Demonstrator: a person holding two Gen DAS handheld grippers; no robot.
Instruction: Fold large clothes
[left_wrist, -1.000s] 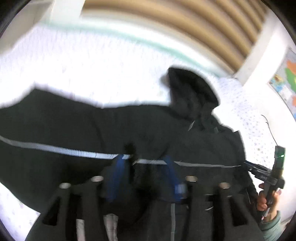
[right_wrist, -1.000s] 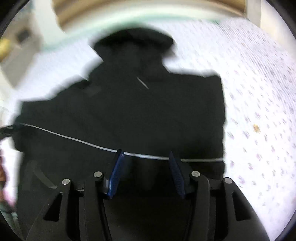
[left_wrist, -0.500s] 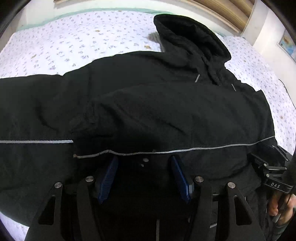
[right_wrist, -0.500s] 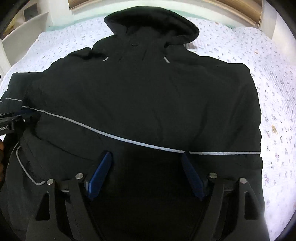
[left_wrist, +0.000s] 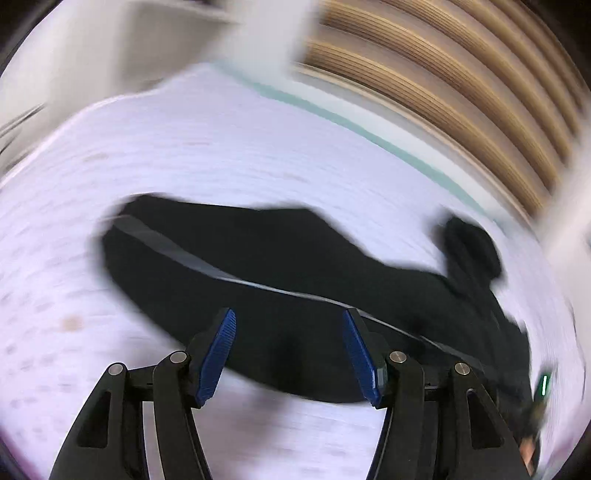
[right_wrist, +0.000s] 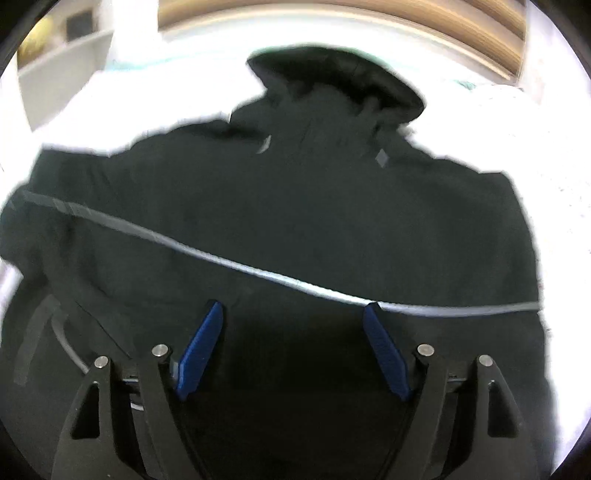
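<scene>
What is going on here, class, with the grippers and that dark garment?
A person with a gripper in each hand is folding a black hooded jacket spread on a white patterned bedsheet. Both the left gripper and the right gripper are open, hovering over the jacket and holding nothing. The left view is motion-blurred.

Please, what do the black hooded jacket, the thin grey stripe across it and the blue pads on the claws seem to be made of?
Black hooded jacket: probably matte woven synthetic; soft wrinkles, no shine, though blurred.
Thin grey stripe: likely reflective piping or tape, paler and smoother than the cloth.
Blue pads: seemingly rubber or textured plastic, on black, apparently plastic fingers of the right claw; the left claw has the same.
</scene>
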